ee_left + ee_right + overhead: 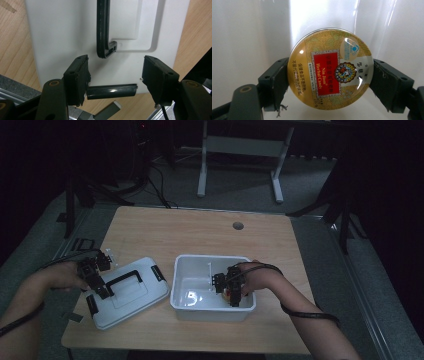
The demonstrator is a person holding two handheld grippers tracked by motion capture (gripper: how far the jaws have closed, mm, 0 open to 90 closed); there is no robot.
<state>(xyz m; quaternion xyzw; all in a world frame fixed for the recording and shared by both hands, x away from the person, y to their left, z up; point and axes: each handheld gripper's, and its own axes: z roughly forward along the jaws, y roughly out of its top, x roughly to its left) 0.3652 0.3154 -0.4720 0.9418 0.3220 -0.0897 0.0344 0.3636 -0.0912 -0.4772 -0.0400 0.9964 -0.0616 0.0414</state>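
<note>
A white lid [135,292] with a black handle [122,280] lies flat on the wooden table, left of a white bin [210,257]. My left gripper [102,292] hovers at the lid's near left edge. In the left gripper view its jaws [115,75] stand apart over the lid [57,37], with a black edge latch [112,91] between them; the latch reaches the left pad and stops short of the right one. My right gripper [226,291] is lowered into the bin, shut on a round gold candy tin [329,67] with a red label, gripped by its rim.
The table [165,230] has a round cable hole [238,225] near its far edge. Bare wood lies behind the lid and the bin. A white desk frame [202,175] and dark stands rise from the floor beyond the table.
</note>
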